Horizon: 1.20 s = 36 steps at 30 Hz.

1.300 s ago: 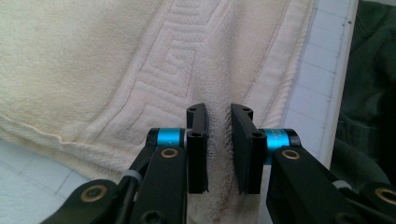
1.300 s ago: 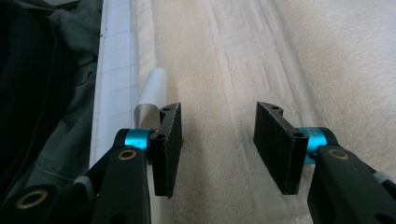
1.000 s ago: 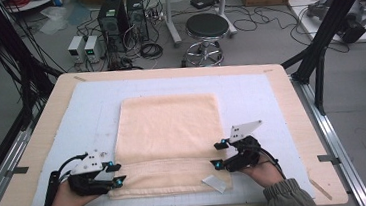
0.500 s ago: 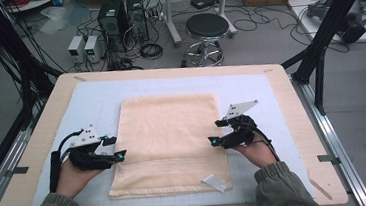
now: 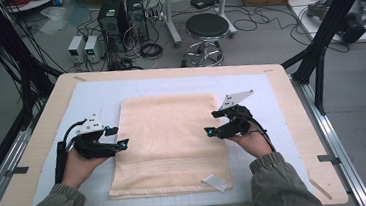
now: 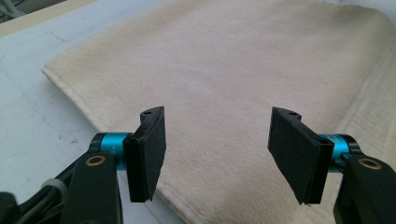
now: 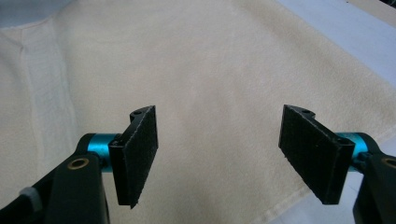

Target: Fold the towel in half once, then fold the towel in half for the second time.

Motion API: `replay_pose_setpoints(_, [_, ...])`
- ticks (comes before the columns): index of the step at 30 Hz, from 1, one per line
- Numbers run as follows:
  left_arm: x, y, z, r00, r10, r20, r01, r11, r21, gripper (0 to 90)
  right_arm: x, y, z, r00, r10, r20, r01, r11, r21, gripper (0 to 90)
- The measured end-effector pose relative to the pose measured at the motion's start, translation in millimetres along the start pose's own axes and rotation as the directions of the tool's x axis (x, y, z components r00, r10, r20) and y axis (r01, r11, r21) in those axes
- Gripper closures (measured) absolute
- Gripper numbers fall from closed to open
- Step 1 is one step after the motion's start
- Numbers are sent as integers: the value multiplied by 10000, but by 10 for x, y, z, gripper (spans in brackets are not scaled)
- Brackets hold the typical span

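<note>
Lying flat, cream towel point(image 5: 169, 142), blank white tag point(image 5: 214, 182), left tool point(image 5: 123, 145) wide, right tool point(image 5: 207, 131) wide

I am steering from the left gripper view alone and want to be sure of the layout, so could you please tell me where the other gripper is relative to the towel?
Observer: In the high view the right gripper is at the towel's right edge, about level with the left gripper at the left edge.
Operator: Thank you. Is the right one holding any cloth?
Observer: No. In the right gripper view its fingers stand wide apart with nothing between them, above the towel.
Operator: Is anything lying near the towel's near edge?
Observer: Yes, a small white tag lies at the near right corner.
</note>
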<state>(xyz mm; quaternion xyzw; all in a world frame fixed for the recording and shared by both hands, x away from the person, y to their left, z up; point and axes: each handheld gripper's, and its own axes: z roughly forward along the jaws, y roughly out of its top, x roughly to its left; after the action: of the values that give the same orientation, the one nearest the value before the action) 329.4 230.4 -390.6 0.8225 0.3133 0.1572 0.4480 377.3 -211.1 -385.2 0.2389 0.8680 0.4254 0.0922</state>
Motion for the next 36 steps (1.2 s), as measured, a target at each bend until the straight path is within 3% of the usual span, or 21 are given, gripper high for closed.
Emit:
replay_pose_setpoints(10, [166, 309, -25, 9997, 26, -260, -31, 9998, -186, 375, -168, 167, -24, 9996, -45, 269, 47, 10000, -72, 280])
replay_pose_setpoints(14, [312, 462, -1, 9988, -123, -469, 110, 9996, -265, 375, -281, 289, -27, 9988, -88, 472, 91, 9999, -66, 280])
replay_pose_setpoints(19, [542, 575, 134, 9953, -339, -911, 340, 9994, -2, 380, -456, 399, -1, 9961, 30, 883, -8, 9997, -249, 282])
replay_pose_setpoints(23, [711, 516, 326, 9917, -614, -1126, 618, 9981, 1, 380, -631, 346, 154, 9932, 305, 1120, -302, 9995, -44, 282])
replay_pose_setpoints(26, [830, 423, 486, 9879, -908, -1253, 950, 9951, 274, 373, -736, 254, 301, 9916, 565, 1166, -594, 9980, 218, 281])
replay_pose_setpoints(30, [917, 317, 670, 9828, -1114, -1473, 1190, 9919, 435, 348, -843, 139, 455, 9889, 846, 1220, -912, 9946, 493, 281])
replay_pose_setpoints(34, [954, 250, 804, 9725, -988, -2111, 1177, 9899, 788, 349, -930, 53, 556, 9837, 1001, 1493, -1107, 9918, 644, 281])
replay_pose_setpoints(36, [994, 208, 844, 9676, -1238, -2201, 1454, 9857, 847, 387, -973, 7, 591, 9780, 1281, 1647, -1415, 9873, 725, 282])
